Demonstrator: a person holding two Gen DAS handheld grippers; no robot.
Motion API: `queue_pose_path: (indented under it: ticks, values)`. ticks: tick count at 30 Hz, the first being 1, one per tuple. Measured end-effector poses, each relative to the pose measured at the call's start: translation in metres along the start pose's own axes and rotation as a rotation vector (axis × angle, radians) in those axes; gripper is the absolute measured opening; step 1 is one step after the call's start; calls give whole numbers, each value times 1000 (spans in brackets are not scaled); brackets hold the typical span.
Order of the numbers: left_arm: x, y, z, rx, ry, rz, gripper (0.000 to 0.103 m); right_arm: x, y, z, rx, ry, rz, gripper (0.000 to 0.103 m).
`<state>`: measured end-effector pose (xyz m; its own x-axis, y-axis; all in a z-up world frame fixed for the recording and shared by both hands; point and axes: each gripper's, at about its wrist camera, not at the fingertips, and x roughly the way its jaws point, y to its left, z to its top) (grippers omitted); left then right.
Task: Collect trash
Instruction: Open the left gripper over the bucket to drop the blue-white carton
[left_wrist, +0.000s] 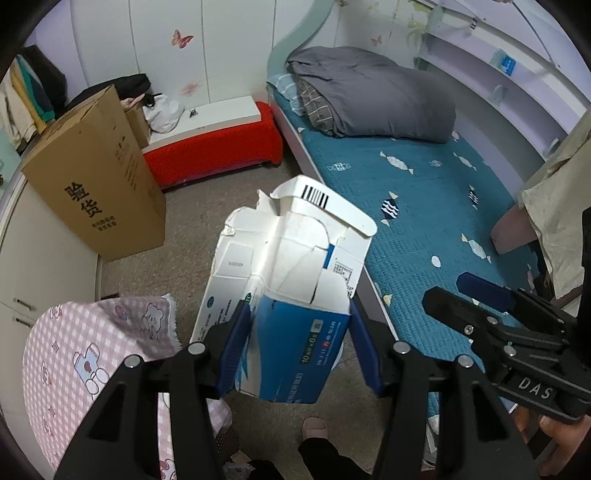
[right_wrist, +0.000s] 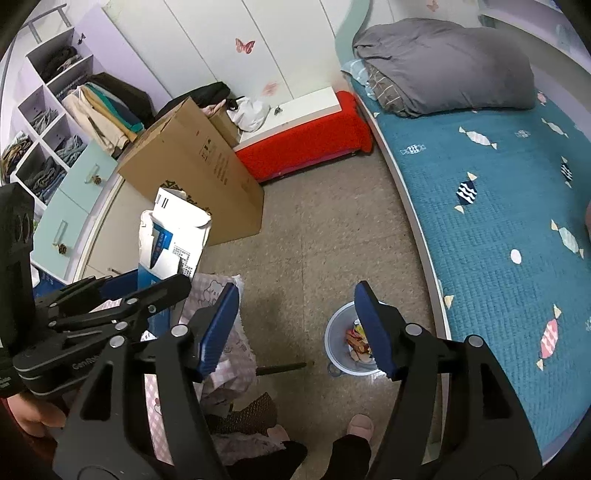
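bin — far rim hidden behind right finger | box print — too small to read | person — only feet and hand edge in frame

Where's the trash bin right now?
In the right wrist view, the trash bin sits on the floor beside the bed, partly behind the open right gripper.

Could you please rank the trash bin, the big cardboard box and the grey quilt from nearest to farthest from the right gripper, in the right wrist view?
1. Trash bin, on the floor just beyond the right gripper.
2. Big cardboard box, upper left.
3. Grey quilt, on the bed's far end.
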<state>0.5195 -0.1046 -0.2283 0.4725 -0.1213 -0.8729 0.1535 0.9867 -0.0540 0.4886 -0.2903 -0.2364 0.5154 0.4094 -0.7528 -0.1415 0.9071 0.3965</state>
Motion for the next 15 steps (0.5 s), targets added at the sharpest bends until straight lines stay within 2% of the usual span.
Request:
queue_pose_path:
  ticks: [15]
  values:
    - [15,-26,11,44,25,-23,54,-16,-26,3,51,-32,-12,69]
